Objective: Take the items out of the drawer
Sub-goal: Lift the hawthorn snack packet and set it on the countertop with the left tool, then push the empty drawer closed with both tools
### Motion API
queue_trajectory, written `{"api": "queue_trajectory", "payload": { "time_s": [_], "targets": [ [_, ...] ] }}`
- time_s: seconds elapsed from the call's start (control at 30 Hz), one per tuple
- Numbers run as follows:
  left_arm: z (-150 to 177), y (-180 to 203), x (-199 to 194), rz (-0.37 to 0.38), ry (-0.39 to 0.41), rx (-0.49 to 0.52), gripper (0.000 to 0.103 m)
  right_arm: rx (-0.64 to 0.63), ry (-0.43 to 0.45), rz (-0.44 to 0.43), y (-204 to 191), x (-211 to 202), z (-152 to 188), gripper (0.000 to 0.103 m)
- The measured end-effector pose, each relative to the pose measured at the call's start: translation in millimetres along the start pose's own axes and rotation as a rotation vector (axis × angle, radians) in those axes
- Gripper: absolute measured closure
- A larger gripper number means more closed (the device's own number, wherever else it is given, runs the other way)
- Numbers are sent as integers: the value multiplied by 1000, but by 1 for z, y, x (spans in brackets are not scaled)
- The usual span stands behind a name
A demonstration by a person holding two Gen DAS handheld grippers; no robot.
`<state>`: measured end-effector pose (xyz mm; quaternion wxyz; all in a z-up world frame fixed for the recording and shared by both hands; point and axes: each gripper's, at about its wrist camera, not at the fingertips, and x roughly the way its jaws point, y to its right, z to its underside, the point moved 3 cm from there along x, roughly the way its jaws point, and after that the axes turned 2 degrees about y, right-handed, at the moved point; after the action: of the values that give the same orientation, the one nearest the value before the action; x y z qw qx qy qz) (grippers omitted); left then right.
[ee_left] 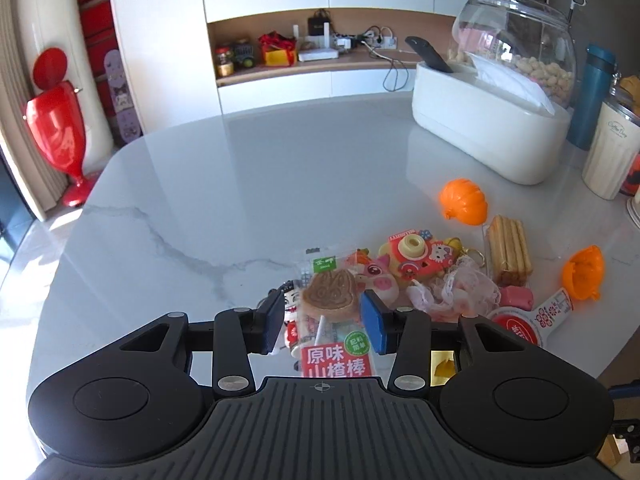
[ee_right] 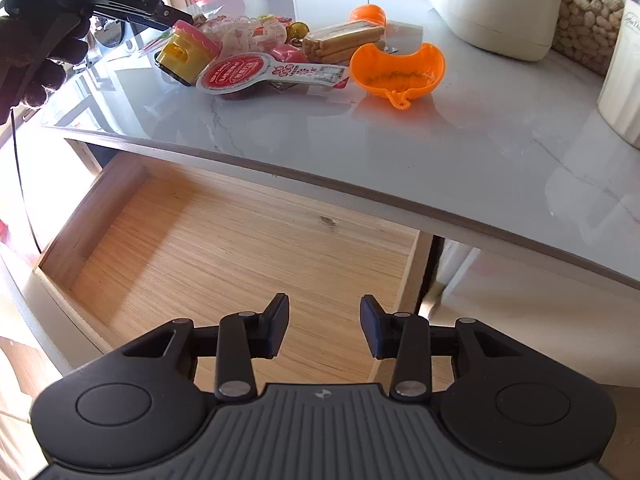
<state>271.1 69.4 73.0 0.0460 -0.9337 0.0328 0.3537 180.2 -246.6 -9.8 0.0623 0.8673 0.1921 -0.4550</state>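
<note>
No items lie in the wooden drawer (ee_right: pixel 224 240).

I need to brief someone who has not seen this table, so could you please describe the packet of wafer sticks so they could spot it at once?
Start at the big white oval box at the far right of the marble table. Nearer than it, between two orange shell halves, lies the packet of wafer sticks. It alone in the pile is a clear wrapper of pale tan ridged rolls, side by side.
</note>
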Motion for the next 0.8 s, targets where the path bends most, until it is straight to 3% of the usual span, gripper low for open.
{"api": "queue_trajectory", "payload": {
  "time_s": [0.13,0.27,0.5,0.6,0.8],
  "targets": [
    [9,-12,-22,-32,23,-12,56,72,60,2,-9,-17,-6,64],
    [27,-39,-70,-92,81,-53,56,99,117,45,-25,-41,-13,64],
    [103,-53,-160,-121,101,-113,56,105,174,120,-44,-99,-5,64],
    [146,-44,-187,-99,56,-164,58,104,168,134,-54,-118,12,64],
    [219,10,-203,82,-96,-203,58,138,74,151,-76,-126,63,64]
  ]
}}
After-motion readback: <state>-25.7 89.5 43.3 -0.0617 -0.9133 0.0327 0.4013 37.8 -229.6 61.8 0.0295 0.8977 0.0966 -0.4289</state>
